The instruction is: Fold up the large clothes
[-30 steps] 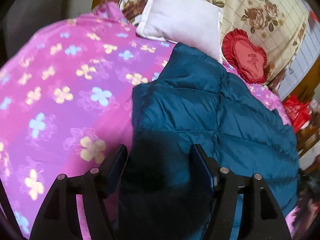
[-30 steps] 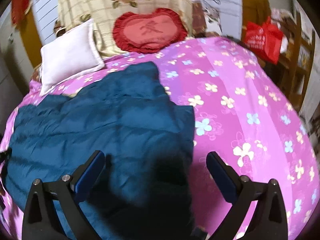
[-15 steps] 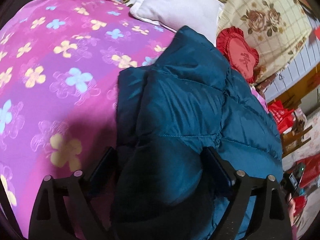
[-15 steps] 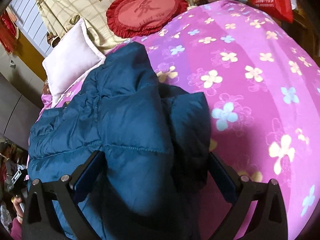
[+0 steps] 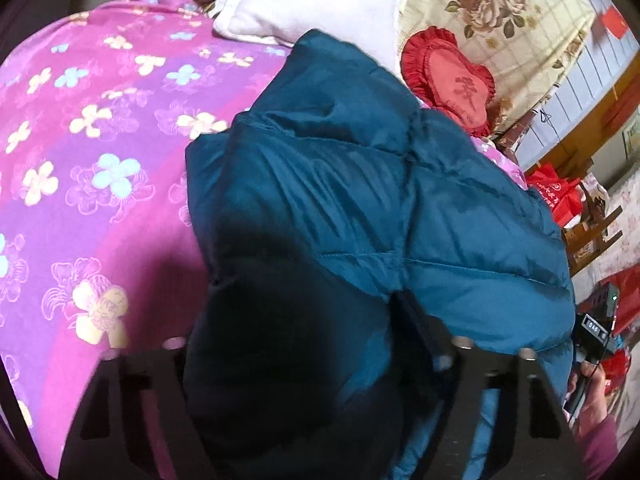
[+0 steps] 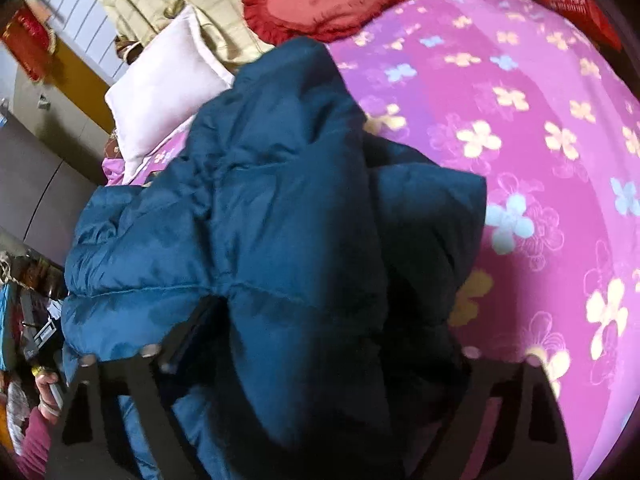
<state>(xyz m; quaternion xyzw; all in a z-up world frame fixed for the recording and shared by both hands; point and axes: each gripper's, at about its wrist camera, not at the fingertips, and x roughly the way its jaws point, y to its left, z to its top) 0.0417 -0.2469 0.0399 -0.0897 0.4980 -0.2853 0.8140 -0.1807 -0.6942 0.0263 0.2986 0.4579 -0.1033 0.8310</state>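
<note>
While the 2 grippers bore down, the puffy teal quilted down jacket [image 5: 352,184] lay on the pink flower-printed bedsheet [image 5: 92,152]; the left gripper [image 5: 296,344] was closing its jaws around a thick fold of it, and the right gripper [image 6: 320,344] was closing likewise. Slick padding could squirt out of either bite, or the bulky fold could spring open; the shell looked smooth, stitched into soft pillowy panels.
</note>
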